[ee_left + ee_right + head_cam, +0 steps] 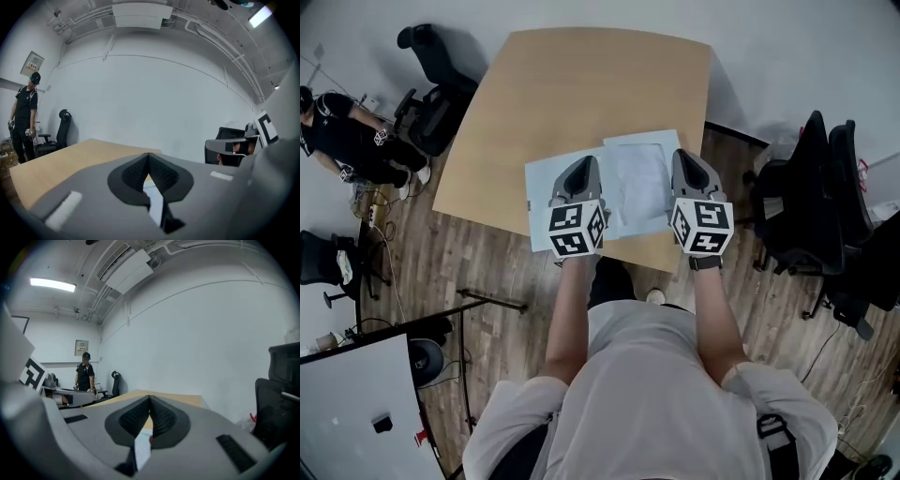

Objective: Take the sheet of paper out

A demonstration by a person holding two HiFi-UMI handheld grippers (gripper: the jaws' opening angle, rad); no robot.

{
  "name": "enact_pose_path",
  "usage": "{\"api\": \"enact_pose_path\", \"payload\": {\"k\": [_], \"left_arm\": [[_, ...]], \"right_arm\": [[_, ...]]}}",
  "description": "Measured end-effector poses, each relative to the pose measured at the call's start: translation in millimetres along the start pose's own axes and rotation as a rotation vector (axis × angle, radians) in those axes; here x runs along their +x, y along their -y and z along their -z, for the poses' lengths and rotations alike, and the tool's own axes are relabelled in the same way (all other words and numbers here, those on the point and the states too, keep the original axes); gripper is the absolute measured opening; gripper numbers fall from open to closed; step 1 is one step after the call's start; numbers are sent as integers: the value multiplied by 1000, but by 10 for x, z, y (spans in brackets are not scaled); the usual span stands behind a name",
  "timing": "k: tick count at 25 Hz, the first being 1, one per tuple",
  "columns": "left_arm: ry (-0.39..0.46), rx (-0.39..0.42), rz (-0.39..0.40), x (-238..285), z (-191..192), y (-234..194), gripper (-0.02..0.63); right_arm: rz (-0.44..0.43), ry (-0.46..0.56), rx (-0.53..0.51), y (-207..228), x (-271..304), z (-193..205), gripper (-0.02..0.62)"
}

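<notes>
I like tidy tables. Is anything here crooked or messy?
Only a little. The white sheet lies crooked across the pale blue sheet, and the blue one's near corner seems to stick out past the edge of the table. Nothing looks spilled or torn.

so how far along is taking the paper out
Nothing looks done yet: the white sheet of paper appears to lie inside its clear plastic sleeve on the light wooden table, beside a pale blue sheet. In hand: nothing; the left gripper and right gripper are shut and empty above them. Left: grip and pull the paper out.
</notes>
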State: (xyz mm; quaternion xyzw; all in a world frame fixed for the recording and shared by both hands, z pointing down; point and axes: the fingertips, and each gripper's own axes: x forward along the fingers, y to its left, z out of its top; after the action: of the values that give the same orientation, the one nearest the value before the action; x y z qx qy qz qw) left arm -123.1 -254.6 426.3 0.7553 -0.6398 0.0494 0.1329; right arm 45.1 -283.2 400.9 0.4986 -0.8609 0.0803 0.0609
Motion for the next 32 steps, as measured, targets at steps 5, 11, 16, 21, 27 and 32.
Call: {"api": "enact_pose_path", "payload": {"k": [5,11,16,21,27,32], "left_arm": [[-118,-31,21,347,373,-186,9],[-254,-20,51,653,979,-319,9],[-334,-26,37,796,1374,-466,9],[-401,-5,116,937,1668,-446,9],[-524,34,179,1024,2087,-436,9],[-621,41,243,1081,2421,-327,11]], "right_arm": [[-7,-77,9,-20,322,261,12],[-24,-172,14,-113,613,657,12],[-11,-264,-1,-133,804,1011,12],[-13,-332,-17,-110,951,1288,13],[-2,-392,-11,-136,1072,1534,13],[26,-433,-13,-106,1136,1678,14]]}}
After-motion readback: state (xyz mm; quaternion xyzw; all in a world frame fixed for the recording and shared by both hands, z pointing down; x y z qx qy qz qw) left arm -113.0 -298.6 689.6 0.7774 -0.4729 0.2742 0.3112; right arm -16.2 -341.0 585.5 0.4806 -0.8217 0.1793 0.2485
